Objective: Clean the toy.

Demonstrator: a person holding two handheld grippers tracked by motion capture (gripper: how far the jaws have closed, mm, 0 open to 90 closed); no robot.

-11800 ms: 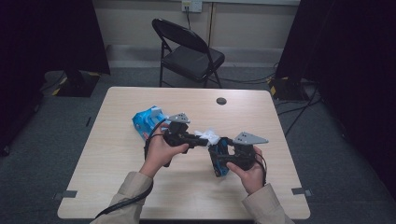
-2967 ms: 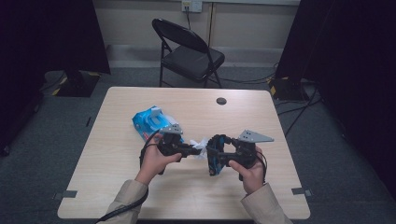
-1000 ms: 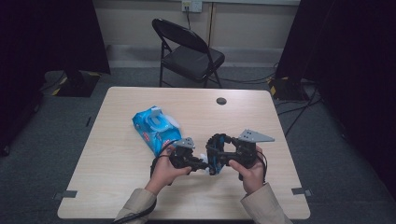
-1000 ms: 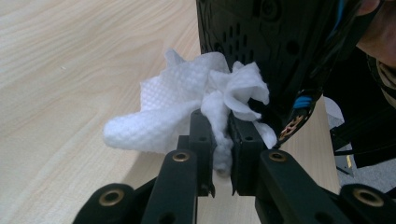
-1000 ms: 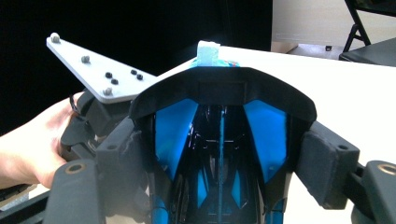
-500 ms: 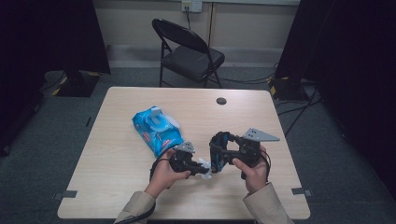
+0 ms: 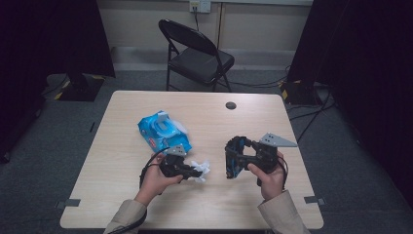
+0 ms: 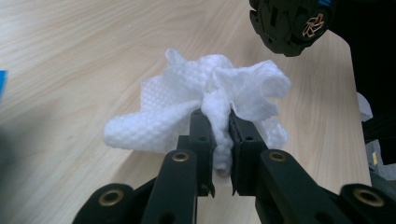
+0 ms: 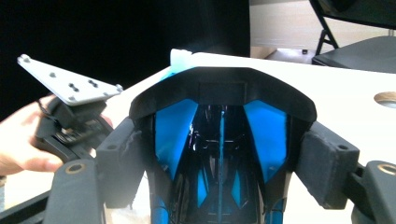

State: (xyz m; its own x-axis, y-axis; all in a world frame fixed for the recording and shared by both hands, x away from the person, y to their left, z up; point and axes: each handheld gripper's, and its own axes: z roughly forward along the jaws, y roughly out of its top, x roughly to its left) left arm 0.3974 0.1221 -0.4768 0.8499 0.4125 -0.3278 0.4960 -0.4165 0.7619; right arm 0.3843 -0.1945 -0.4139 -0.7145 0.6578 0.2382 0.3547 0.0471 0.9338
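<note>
Light wood-laminate desk [image 7: 146, 117] with rounded corners and a round cable grommet [image 7: 231, 105] near its far edge, set on grey carpet floor [image 7: 58, 146]. Black folding metal chair [image 7: 195, 56] placed behind it. Beige wall [image 7: 141, 24] with a power outlet [image 7: 200, 6]; black curtains [image 7: 48, 39] hung either side. Cables [image 7: 311, 117] run across the floor at right.

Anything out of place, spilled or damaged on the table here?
Nothing spilled or damaged. The blue wipes pack lies askew with a wipe poking from its top. The left gripper pinches a crumpled white wipe; the right gripper clamps a black-and-blue object.
</note>
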